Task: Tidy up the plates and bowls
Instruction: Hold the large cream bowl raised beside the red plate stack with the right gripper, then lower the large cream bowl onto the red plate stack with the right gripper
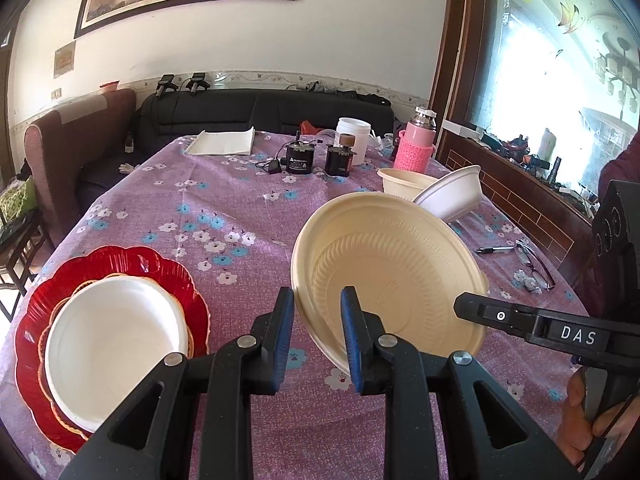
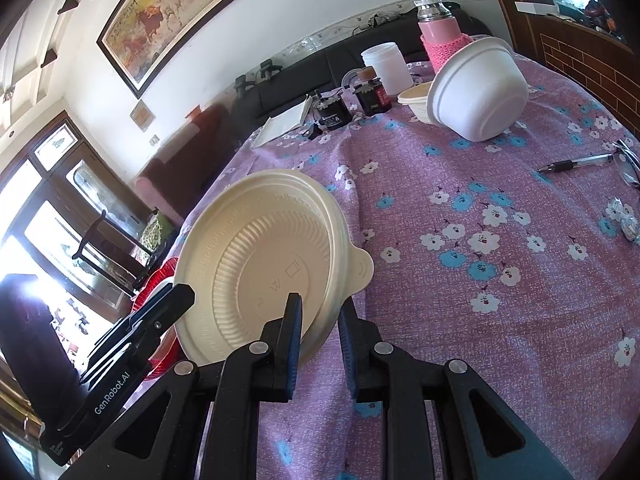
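A cream ribbed plate hangs tilted above the purple floral tablecloth. My left gripper is shut on its near-left rim. My right gripper is shut on the same cream plate at the rim beside its small tab. Each gripper shows in the other's view at the plate's far side. At the left, a white plate lies on an orange-rimmed plate, both on a red scalloped plate. Further back, a white bowl lies on its side against a cream bowl.
At the table's far end stand a pink flask, a white jar, two black devices and a notebook. A pen and glasses lie at the right. A sofa and an armchair stand behind the table.
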The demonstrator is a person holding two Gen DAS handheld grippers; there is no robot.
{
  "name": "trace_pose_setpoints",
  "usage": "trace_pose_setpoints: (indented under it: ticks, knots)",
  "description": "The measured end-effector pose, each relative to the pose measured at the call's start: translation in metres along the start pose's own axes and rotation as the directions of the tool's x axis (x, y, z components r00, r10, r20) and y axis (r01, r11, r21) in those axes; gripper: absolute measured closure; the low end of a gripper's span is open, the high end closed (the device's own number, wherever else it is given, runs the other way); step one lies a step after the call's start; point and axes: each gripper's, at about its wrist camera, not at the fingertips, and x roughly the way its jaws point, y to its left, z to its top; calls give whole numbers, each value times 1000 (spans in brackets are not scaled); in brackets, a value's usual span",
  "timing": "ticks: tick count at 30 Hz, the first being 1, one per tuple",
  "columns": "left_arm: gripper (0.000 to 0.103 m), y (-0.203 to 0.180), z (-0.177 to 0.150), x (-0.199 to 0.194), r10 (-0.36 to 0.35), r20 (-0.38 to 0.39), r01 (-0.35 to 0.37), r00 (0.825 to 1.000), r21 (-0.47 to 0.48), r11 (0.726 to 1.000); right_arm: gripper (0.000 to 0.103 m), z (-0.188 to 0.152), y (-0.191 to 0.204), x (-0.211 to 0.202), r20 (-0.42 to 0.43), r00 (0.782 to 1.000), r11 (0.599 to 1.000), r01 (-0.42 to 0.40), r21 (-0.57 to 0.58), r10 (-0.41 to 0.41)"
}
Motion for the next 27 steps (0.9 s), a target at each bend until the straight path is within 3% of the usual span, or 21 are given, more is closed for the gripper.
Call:
trace_pose_setpoints:
  ticks: [17,27]
  knots:
    - [81,32,5,-24,12,53,-9,999,-45,999,83,11,32,12,-28,999,999,-21,-46,20]
    - [78,57,8,-48,63,88,-55,994,-83,995,83,14,60,25,-79,993,994,-93,-65,88]
